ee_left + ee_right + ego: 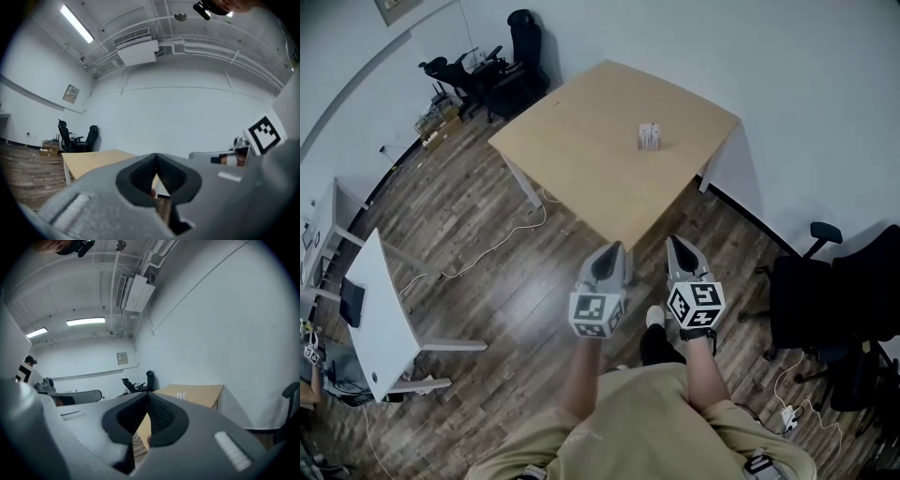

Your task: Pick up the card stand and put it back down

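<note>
The card stand (649,137) is a small white upright stand on the light wooden table (581,159), toward its right side. It also appears small and far off in the right gripper view, card stand (181,395) on the table (204,394). Both grippers hang side by side over the wood floor, short of the table's near corner. My left gripper (614,248) is shut with nothing in it, its jaws meeting at the tip (156,155). My right gripper (674,242) is likewise shut and empty (147,394). Both point level toward the table.
Black office chairs (520,42) stand behind the table's far left corner. More black chairs (830,300) are at the right by the wall. A white desk (380,314) is at the left, with cables (487,248) running on the floor. The person's shoe (654,317) is below the grippers.
</note>
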{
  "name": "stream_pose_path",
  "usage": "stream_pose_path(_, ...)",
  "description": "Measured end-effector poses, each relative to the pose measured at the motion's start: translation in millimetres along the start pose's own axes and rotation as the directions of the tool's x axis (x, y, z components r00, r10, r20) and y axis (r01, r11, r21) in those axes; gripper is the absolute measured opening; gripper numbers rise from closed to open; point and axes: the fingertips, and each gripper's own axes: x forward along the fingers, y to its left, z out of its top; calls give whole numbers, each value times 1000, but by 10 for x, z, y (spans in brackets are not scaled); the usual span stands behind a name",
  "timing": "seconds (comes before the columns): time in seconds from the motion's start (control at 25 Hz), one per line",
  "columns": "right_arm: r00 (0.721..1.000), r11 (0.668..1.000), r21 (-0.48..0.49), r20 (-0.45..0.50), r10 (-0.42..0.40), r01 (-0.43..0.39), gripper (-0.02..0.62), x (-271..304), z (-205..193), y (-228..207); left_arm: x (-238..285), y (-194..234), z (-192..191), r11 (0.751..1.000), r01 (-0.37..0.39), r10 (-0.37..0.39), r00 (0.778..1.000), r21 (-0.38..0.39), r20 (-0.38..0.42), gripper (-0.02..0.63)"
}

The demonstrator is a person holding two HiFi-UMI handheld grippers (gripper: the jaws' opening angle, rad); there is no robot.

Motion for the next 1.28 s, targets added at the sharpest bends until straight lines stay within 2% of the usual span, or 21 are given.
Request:
stream_pose_path(0.2, 994, 995, 9, 45, 99, -100, 5, 825, 390, -317, 1008, 167, 215, 998, 19, -18, 1000, 54, -12, 3)
stream_pose_path(0.36, 990, 992, 28, 77, 118, -121, 5, 1260, 651, -773, 1642, 209, 307, 1000, 6, -6, 1000, 27, 22, 3)
stream_pose_path(0.44, 991, 992, 46, 79, 111, -115, 5, 1388, 651, -1028, 1891, 220, 189, 1000, 10, -10, 1000, 5, 1, 3)
stream_pose_path(0.52, 993, 993, 66, 65, 98, -102, 5, 1527, 575, -1278, 2128, 238, -9, 1000, 21, -22, 998, -17, -52, 3)
stream_pose_path(0.68, 997, 991, 110, 22, 68, -70, 5, 1814, 386, -1664, 2468, 266, -330, 998, 58, -55, 989, 21, -136, 3)
stream_pose_path(1.04, 996, 989, 144, -87, 25, -12, 5, 2468, -87, -2128, 3217, 711, -632, 990, 126, -111, 972, 59, -209, 9)
stream_pose_path(1.28, 984, 987, 156, -177, -18, 46, 5, 2945, -514, -2441, 3738, 1291, -913, 986, 163, -152, 951, 19, -270, 36)
